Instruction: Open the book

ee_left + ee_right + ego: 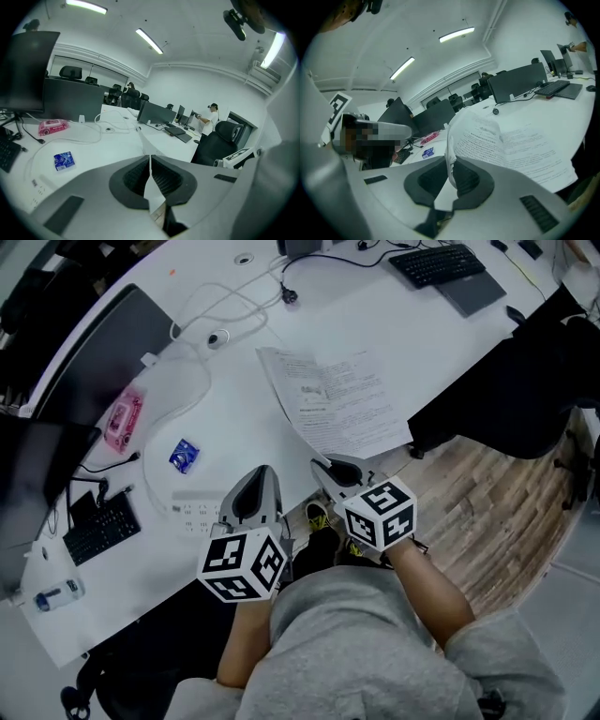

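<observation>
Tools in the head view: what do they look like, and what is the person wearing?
Both are grey moulded shells with dark ribbed pads: the left tool and the right tool. Each carries a white cube of black square markers behind it. No cables on them. The person wears a grey top.

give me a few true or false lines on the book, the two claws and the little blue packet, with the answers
1. The book shows printed pages facing up. True.
2. The right claw is open and empty. False: it is shut on the edge of some of the book's pages.
3. The blue packet lies on top of the book. False: it lies on the bare desk, off to the book's left and apart from it.
4. The left claw is shut on a thin white sheet. True.
</observation>
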### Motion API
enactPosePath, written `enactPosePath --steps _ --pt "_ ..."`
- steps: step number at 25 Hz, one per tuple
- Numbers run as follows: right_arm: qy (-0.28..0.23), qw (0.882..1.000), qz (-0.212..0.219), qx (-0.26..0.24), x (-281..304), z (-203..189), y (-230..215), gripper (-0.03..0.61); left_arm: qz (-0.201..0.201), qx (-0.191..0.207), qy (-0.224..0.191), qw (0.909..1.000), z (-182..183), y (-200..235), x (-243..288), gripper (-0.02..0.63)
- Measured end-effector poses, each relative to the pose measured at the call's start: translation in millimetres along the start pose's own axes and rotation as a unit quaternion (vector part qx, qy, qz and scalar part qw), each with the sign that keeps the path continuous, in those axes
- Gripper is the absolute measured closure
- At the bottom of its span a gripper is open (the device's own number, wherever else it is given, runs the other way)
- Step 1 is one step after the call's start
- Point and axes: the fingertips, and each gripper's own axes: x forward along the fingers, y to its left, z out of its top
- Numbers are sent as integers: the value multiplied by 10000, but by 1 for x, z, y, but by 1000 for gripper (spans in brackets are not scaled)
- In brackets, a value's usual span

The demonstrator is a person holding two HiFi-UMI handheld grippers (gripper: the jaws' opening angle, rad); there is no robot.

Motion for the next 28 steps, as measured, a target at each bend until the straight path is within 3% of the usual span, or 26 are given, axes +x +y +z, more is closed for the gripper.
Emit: enactPosePath --steps 16,24,28 --pt "1281 9907 180 -425 86 -86 13 529 339 -4 -54 9994 1 24 -16 591" --pt "1824 9800 766 -233 90 -100 34 371 398 -49 2 9992 -9 28 -20 594" --pt "1664 9823 853 -57 81 -102 38 365 382 -8 -36 9993 -7 22 -21 594"
